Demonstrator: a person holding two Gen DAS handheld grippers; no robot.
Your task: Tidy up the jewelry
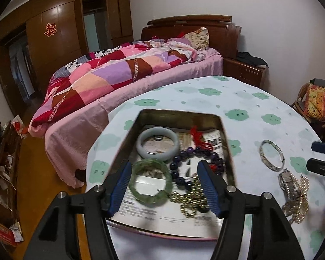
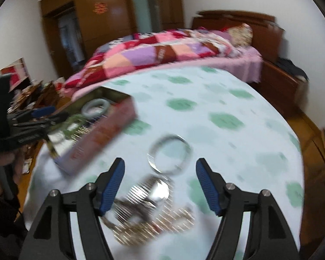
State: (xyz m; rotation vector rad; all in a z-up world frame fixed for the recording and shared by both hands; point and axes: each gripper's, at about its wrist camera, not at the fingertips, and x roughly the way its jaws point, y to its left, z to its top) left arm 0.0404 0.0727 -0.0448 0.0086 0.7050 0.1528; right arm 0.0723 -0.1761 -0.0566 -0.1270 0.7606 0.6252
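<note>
Left gripper [image 1: 165,186] fingers stand wide apart, empty, over the tin [image 1: 224,134] holding bangles. Right gripper [image 2: 160,186] fingers likewise spread, empty, above watch [image 2: 156,191] on desk [image 2: 227,99].

Both tools [image 1: 164,164] [image 2: 160,162]: black frames, ribbed blue pads, silver screws.

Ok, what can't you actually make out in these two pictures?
- Right wrist view: motion blur smears the watch and pearl strands; how they tangle is unreadable.
- Left wrist view: the printed paper lining the tin is too small to read.
- Left wrist view: the picture's edge cuts off the right tool.
- Left wrist view: the left tool hides the tin's near corners.
</note>
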